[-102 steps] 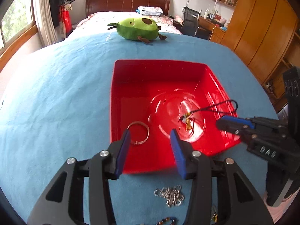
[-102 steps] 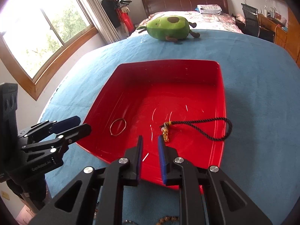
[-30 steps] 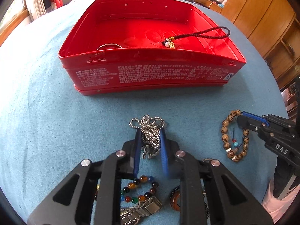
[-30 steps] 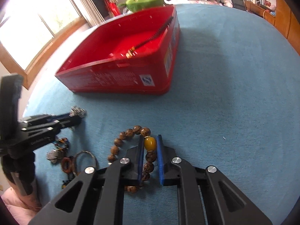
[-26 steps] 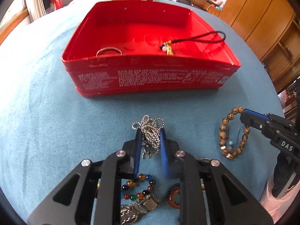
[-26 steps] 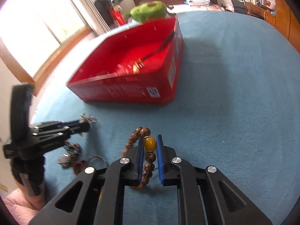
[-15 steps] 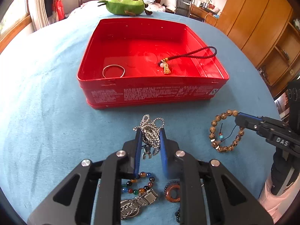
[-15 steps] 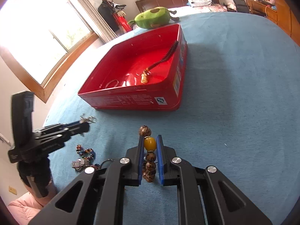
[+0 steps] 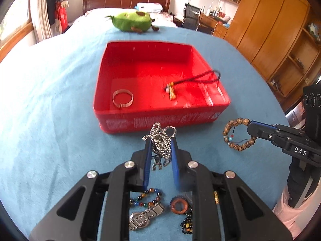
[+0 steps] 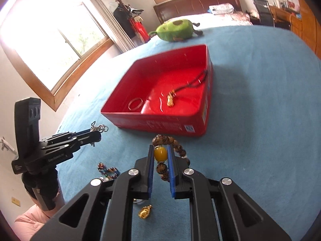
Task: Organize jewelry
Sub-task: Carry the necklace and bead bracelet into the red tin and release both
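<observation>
My left gripper [image 9: 160, 142] is shut on a bunched silver ball chain [image 9: 161, 140], lifted off the blue cloth just short of the red tin box [image 9: 160, 120]. My right gripper [image 10: 160, 150] is shut on a brown bead bracelet [image 10: 176, 144], its pads squeezing the big amber bead. From the left wrist view that bracelet [image 9: 237, 134] hangs as a ring from the right gripper [image 9: 250, 129]. In the right wrist view the left gripper [image 10: 98, 133] holds the chain [image 10: 98, 128] at left. Inside the box lie a silver bangle [image 9: 122, 98] and a black cord with a gold charm [image 9: 192, 80].
Under my left gripper on the cloth lie a coloured bead bracelet [image 9: 146, 197], a metal watch [image 9: 145, 215], a brown ring on black beads [image 9: 179, 205]. A gold charm [image 10: 145, 211] lies below the right gripper. A green plush toy [image 9: 131, 22] sits beyond the box. Wooden wardrobes [image 9: 270, 30] stand at right.
Both grippers have risen off the cloth with their loads, the chain and the bead bracelet now hanging free. The views tilted up, so the box's inside shows more fully.
</observation>
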Motion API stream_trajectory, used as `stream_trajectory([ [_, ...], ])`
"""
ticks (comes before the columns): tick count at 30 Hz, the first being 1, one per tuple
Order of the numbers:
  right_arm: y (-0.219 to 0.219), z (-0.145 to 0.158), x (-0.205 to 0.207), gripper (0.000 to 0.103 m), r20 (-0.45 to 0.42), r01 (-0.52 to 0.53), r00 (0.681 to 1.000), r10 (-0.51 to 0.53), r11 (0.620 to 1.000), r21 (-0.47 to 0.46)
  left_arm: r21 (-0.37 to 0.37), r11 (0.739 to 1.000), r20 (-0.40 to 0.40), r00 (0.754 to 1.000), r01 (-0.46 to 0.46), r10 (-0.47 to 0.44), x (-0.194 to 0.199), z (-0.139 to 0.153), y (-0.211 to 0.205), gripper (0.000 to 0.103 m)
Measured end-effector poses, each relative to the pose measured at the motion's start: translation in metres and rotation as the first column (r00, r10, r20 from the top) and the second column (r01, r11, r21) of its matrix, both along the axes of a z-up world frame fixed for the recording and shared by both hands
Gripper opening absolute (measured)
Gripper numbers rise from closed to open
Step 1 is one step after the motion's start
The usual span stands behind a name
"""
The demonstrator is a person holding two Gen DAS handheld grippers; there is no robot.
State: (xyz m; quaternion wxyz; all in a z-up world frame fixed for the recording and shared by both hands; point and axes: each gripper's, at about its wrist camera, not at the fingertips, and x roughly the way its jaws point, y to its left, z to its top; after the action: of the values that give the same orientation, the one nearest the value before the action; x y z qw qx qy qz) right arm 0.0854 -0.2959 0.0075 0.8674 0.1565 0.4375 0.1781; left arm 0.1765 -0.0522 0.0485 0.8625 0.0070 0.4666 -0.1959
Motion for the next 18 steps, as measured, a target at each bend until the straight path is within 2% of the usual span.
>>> stream_trajectory([
  [9,0.014,0.052,0.033,0.013,0.075,-0.028,0.997,0.029,0.999,-0.017,-0.003,1.0,0.021,1.0,-0.022,0.022,0.033,0.022,-0.005,0.017],
  [13,0.021,0.058,0.061,0.013,0.081,-0.015,0.997,0.017,1.0,-0.023,0.008,0.999,0.017,0.999,-0.043,0.043,0.059,0.017,-0.01,0.017],
  [18,0.031,0.048,0.096,0.013,0.073,-0.004,0.997,0.005,1.0,-0.012,0.002,0.998,-0.012,0.998,-0.065,0.065,0.088,0.006,-0.011,0.017],
])
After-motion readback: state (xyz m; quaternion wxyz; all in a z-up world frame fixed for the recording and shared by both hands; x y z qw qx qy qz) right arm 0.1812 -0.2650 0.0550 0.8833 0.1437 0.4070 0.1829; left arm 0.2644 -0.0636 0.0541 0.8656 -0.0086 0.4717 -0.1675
